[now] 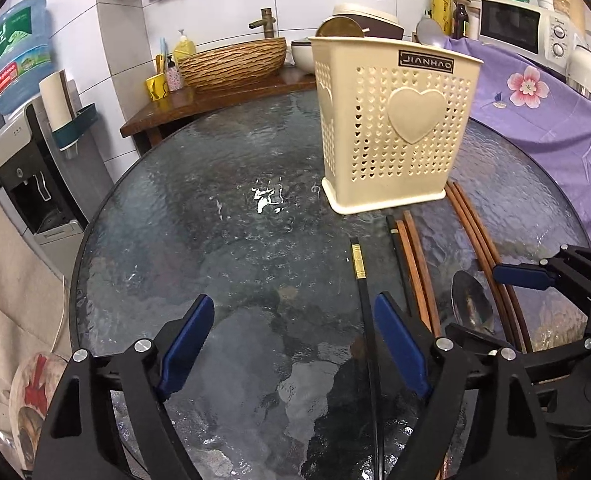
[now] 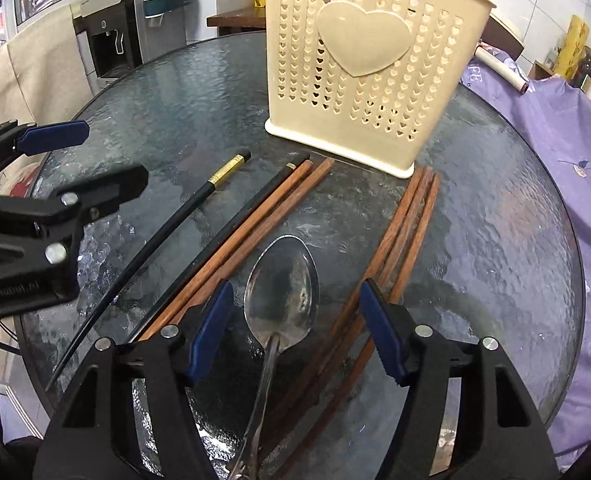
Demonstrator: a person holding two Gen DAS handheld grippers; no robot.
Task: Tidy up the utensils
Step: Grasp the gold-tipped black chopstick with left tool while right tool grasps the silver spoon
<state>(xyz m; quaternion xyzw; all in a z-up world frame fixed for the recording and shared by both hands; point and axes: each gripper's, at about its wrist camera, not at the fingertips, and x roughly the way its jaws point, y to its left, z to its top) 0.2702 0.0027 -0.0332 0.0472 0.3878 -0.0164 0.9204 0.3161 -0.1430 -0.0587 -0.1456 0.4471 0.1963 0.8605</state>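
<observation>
"JIANHAO" label on cream utensil holder (image 2: 369, 68); left tongs (image 1: 291, 344) and right tongs (image 2: 295, 332) both agape

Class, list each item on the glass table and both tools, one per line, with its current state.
Cream perforated plastic utensil holder: upright on the table.
Metal spoon: lying flat, bowl up, between the right tool's fingers, ungrasped.
Black chopstick with gold band: lying flat, running between the left tool's fingers.
Brown wooden chopsticks: lying flat in two groups.
Left tool: open.
Right tool: open.
</observation>
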